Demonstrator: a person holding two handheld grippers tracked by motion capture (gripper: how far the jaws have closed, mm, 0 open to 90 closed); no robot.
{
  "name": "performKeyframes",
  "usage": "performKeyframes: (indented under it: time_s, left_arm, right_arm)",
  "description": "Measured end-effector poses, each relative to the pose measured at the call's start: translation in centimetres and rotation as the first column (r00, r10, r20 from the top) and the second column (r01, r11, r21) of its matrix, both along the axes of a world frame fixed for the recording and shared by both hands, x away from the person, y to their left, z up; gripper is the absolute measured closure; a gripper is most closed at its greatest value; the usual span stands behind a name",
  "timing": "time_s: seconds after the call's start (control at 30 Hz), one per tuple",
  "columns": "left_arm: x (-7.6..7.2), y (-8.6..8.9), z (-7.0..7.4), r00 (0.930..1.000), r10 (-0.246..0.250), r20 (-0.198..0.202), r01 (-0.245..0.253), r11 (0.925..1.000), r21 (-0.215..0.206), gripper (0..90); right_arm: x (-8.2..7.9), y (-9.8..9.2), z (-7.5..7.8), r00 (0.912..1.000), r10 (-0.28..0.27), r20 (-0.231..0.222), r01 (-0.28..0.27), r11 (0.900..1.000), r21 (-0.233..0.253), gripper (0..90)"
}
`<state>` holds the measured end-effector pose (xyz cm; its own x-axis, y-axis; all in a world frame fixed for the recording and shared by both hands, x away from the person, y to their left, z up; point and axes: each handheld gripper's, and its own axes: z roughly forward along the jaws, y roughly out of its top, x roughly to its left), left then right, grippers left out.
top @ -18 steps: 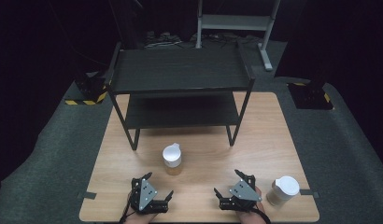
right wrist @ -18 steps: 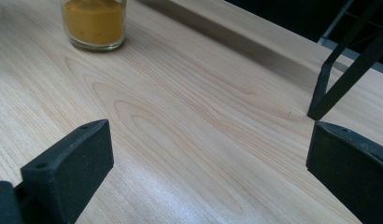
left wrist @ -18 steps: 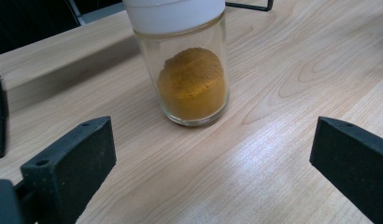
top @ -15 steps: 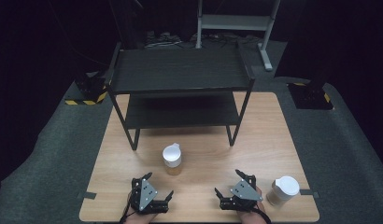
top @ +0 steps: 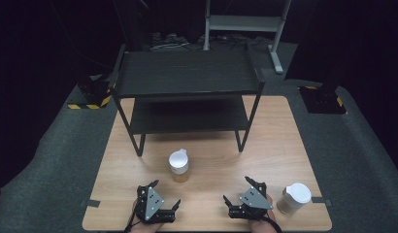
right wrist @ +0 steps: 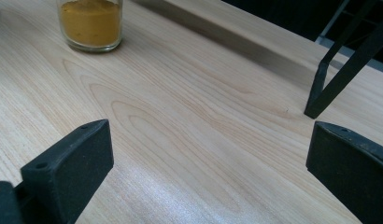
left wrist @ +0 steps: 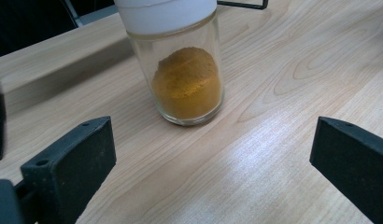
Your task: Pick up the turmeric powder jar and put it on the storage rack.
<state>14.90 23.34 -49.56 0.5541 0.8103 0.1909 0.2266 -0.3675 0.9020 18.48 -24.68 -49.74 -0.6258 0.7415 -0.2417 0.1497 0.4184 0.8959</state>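
Spice jar (top: 178,165), white-capped and part full of orange powder, stands upright on the desk (top: 279,145), just ahead of the left gripper (top: 160,196) and in front of the black shelf rack (top: 187,92). Both grippers rest near the desk's front edge with jaws spread wide, holding nothing; the left seems lined up to reach for it. The right gripper (top: 238,191) sits beside a second white-lidded jar (top: 294,198). The left gripper view shows the clumped powder (left wrist: 187,79); the right gripper view catches a rack leg (right wrist: 320,88).

Left gripper (top: 164,198) and right gripper (top: 240,191) low, jaws spread wide
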Motion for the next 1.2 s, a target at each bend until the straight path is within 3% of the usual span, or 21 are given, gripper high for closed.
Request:
performKeyframes:
  time_s: [0.8, 1.2]
  left_arm:
    - [0.2, 1.1, 0.0, 0.9997, -0.004, -0.024, 0.003, 0.998, -0.064, 0.6]
    - [-0.6, 1.4, 0.7, 0.9997, 0.005, 0.024, -0.003, 0.9946, -0.104, 0.6]
  right_arm:
    - [0.0, -0.1, -0.1, 0.9999, 0.013, 0.01, -0.012, 1.0, -0.006, 0.0]
    - [0.1, -0.2, 0.0, 0.9999, 0.016, 0.006, -0.016, 1.0, -0.004, 0.1]
